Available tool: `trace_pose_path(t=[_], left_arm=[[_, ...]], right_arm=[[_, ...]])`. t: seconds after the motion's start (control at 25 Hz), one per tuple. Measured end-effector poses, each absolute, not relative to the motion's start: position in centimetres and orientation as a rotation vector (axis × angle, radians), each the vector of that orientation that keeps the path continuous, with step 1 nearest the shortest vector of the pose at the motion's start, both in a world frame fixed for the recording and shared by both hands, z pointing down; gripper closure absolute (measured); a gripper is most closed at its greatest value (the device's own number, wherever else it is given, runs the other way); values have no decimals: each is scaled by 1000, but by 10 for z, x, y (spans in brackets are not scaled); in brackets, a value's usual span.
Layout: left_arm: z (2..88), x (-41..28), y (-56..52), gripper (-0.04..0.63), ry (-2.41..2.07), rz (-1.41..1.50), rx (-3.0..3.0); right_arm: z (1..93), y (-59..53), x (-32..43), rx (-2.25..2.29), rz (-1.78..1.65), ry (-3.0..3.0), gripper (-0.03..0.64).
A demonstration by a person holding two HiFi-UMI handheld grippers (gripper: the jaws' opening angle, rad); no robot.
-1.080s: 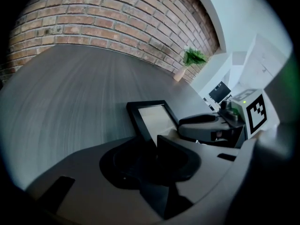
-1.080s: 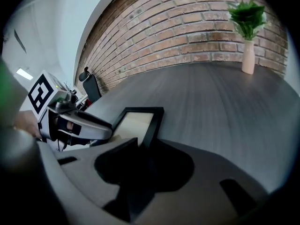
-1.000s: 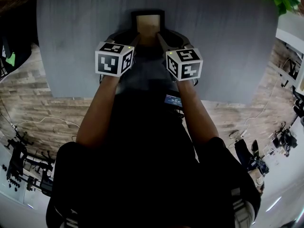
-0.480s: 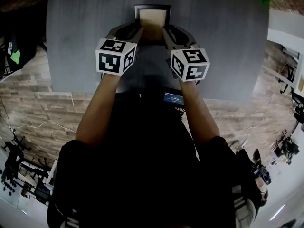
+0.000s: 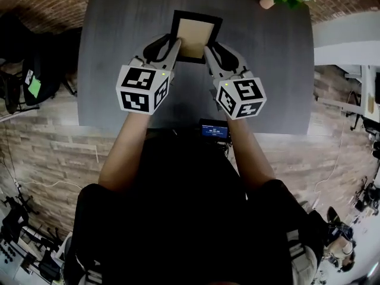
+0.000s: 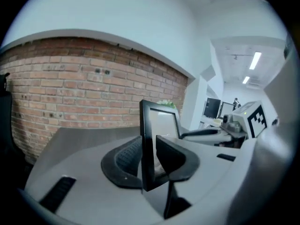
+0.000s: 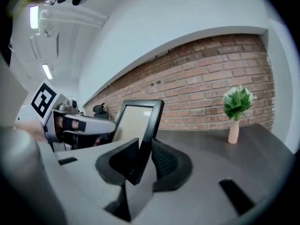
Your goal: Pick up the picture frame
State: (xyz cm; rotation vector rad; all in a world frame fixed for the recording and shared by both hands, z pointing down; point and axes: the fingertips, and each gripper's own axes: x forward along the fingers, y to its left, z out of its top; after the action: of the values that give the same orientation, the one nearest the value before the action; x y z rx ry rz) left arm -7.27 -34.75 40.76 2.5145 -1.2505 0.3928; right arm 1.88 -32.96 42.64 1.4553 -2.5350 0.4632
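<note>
Picture frame (image 5: 195, 31) clamped by left gripper (image 5: 176, 45) fingers and right gripper (image 5: 208, 48) fingers, one each side. Seemingly off tabletop (image 5: 113, 70); pickup nearly complete.

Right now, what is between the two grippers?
The frame. The left gripper pinches its left edge and the right gripper its right edge. The head view shows it best.
</note>
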Motion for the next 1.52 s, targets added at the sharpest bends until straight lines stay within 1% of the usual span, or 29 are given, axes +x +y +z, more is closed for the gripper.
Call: trace_pose_path(t=[0.2,0.4,0.76,0.92,1.2,1.52], left_arm=[[330,-79,-326,517,-1275,253,2695],[284,-91,-289,520,-1249,181,2821],[284,-140,-215,520,-1199,126,2800],[284,-149,-184,520,-1189,106,2801],[292,-155,-136,520,-1166,107,2790],[285,-135,-98,520,-1192,133,2796]], right_arm=[[377,-306,8,1527,348,-2598,528],[333,-274,-2,1631,249,-2618,528],[291,-198,-43,1678,106,-2611,529],[285,-164,-53,1677,64,-2603,529],[285,-115,-59,1670,43,-2592,529],[283,-85,-38,1655,67,-2645,529]])
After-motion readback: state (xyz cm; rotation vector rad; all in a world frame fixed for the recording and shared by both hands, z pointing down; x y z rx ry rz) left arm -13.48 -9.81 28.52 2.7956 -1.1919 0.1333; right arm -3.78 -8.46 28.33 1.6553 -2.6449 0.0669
